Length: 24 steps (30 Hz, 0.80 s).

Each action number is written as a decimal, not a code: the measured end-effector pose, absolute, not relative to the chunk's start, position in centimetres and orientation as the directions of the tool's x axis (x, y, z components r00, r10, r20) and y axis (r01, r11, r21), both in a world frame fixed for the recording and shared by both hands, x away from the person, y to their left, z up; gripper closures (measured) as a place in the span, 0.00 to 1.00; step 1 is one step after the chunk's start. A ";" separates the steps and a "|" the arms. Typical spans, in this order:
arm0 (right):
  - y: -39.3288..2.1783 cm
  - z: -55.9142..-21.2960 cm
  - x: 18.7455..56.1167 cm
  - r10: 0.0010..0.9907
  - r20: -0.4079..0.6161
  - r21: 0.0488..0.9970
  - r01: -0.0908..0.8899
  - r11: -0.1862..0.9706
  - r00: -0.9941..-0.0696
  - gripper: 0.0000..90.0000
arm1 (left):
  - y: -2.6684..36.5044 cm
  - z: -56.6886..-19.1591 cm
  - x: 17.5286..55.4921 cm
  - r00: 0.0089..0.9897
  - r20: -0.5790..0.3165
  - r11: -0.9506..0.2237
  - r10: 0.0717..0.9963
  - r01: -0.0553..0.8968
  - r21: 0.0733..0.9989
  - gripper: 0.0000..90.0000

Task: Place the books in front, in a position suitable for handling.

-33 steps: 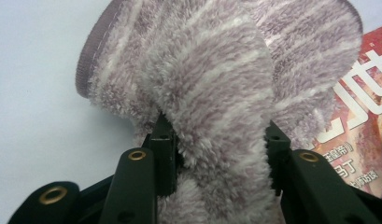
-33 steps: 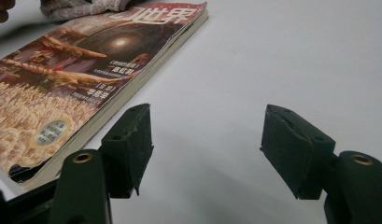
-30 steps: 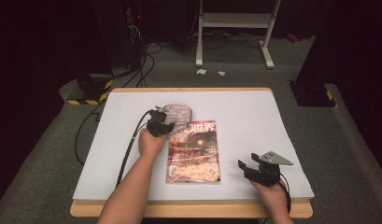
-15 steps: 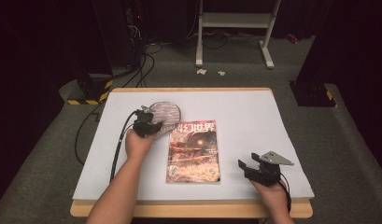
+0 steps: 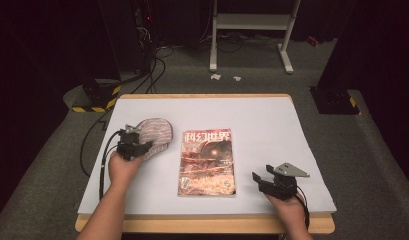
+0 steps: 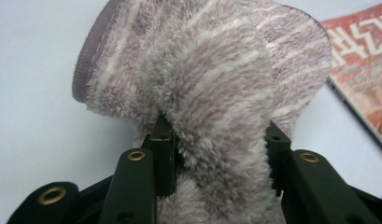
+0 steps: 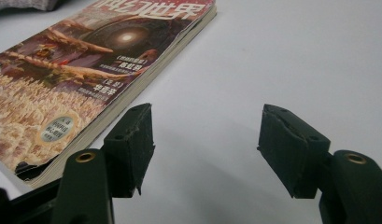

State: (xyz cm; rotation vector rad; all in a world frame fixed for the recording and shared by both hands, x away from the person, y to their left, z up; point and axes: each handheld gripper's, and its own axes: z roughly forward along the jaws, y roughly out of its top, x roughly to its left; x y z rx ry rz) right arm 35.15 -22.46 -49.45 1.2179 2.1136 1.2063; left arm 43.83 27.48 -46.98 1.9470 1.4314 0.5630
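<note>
1. My left tool (image 5: 134,146) is clamped on a fuzzy striped cloth (image 5: 154,135); in the left gripper view a thick fold of that cloth (image 6: 216,93) sits squeezed between the two black jaws and rises straight ahead of them.
2. The rest of the cloth bulges forward and to both sides of the left tool, with a stitched hem curving off at the upper left of that view.
3. From above, the cloth lies just beyond the left tool and a little to its right, over the white worktop (image 5: 272,120).
4. A magazine (image 5: 207,162) lies flat to the right of the left tool, near the cloth but not touching it; its corner (image 6: 361,60) shows at the right edge of the left gripper view.
5. My right tool (image 5: 264,179) has its jaws apart, nothing between them; they have just closed slightly.
6. Seen from the right tool (image 7: 205,149), the magazine (image 7: 95,74) lies ahead and to its left, its near edge just beside the left jaw, with bare worktop ahead.
</note>
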 end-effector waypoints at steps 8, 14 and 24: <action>-22.1 -49.6 35.0 0.844 0.061 0.835 0.491 0.250 -0.534 0.41 | 29.3 -48.6 42.7 0.284 -0.045 -0.181 0.958 0.716 0.674 0.63; -22.3 -49.6 34.9 0.846 0.061 0.835 0.492 0.248 -0.530 0.41 | 29.8 -49.0 42.4 0.283 -0.085 -0.146 0.955 0.703 0.696 0.51; -22.3 -49.6 34.8 0.847 0.061 0.835 0.491 0.246 -0.528 0.41 | 29.6 -47.2 41.4 0.271 -0.069 -0.134 0.960 0.661 0.738 0.26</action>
